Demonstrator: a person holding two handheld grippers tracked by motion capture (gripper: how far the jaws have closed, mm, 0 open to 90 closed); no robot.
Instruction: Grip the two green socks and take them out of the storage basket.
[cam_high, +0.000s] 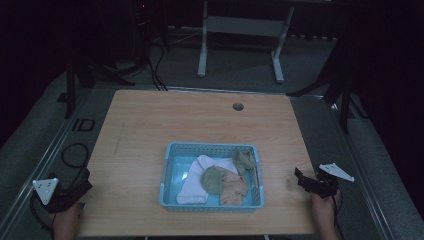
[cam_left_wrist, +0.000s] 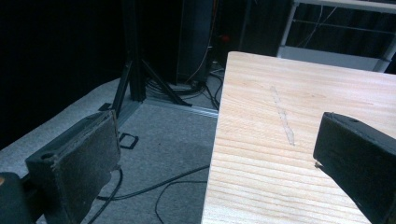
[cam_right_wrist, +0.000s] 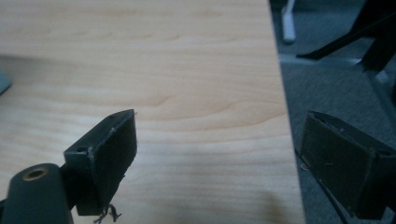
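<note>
A light blue plastic basket (cam_high: 172, 150) sits on the wooden table (cam_high: 150, 125) near its front edge. In it lie a white cloth (cam_high: 197, 182), a green sock (cam_high: 214, 179), a tan sock (cam_high: 234, 189) and a smaller grey-green sock (cam_high: 245, 160). My left gripper (cam_high: 82, 186) hovers at the table's front left corner, its jaws wide apart with nothing between them. My right gripper (cam_high: 301, 178) is at the front right edge, also open and empty. Its jaws straddle the table's right edge (cam_right_wrist: 280, 116) in the right gripper view.
A round cable hole (cam_high: 238, 106) sits near the table's far edge. Black cables (cam_left_wrist: 154, 186) lie on the grey carpet left of the table, beside a black stand (cam_left_wrist: 135, 74). A white desk frame (cam_high: 240, 30) stands behind.
</note>
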